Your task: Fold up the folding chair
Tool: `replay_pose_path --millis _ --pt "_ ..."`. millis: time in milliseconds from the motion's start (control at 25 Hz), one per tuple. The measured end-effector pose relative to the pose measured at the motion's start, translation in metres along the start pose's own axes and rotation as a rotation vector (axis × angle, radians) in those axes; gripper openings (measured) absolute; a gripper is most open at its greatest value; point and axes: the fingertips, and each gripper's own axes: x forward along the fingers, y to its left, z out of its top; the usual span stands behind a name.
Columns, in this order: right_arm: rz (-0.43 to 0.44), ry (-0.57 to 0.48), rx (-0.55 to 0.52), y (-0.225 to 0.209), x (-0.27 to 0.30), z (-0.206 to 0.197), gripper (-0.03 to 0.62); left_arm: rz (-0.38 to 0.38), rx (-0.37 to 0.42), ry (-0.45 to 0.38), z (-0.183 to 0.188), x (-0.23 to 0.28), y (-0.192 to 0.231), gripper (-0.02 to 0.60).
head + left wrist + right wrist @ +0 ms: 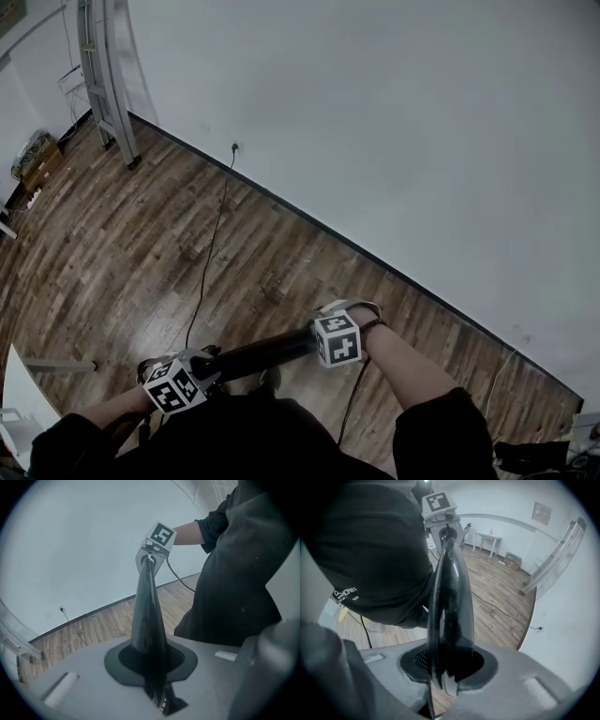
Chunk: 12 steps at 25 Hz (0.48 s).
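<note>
The folding chair [258,356] shows in the head view only as a dark bar, its top edge, spanning between my two grippers in front of my body. My left gripper [202,370] grips its left end and my right gripper [323,337] its right end. In the left gripper view the chair's thin dark panel [147,616] runs edge-on out of my left gripper [159,700] up to the right gripper [150,557]. In the right gripper view the same panel [450,602] passes between the jaws of my right gripper [445,681] toward the left gripper [443,524]. The chair's legs and seat are hidden.
A metal ladder [108,75] leans on the white wall at the upper left. A cable [211,253] runs across the wood floor from a wall socket [234,147] toward me. A white table edge [19,394] sits at my lower left, boxes [37,159] at the far left.
</note>
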Motion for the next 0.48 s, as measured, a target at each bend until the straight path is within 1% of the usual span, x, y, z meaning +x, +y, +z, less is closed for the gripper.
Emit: replay_pose_path --millis 320,480 --pt "-0.064 -0.024 0.077 0.003 -0.025 -0.043 0.083 -0.008 0.135 0.036 0.048 0.016 0.017 0.058" --pt "-0.089 -0.031 0.118 0.003 -0.036 -0.061 0.082 -0.02 0.183 0.042 0.07 0.022 0.025 0.058"
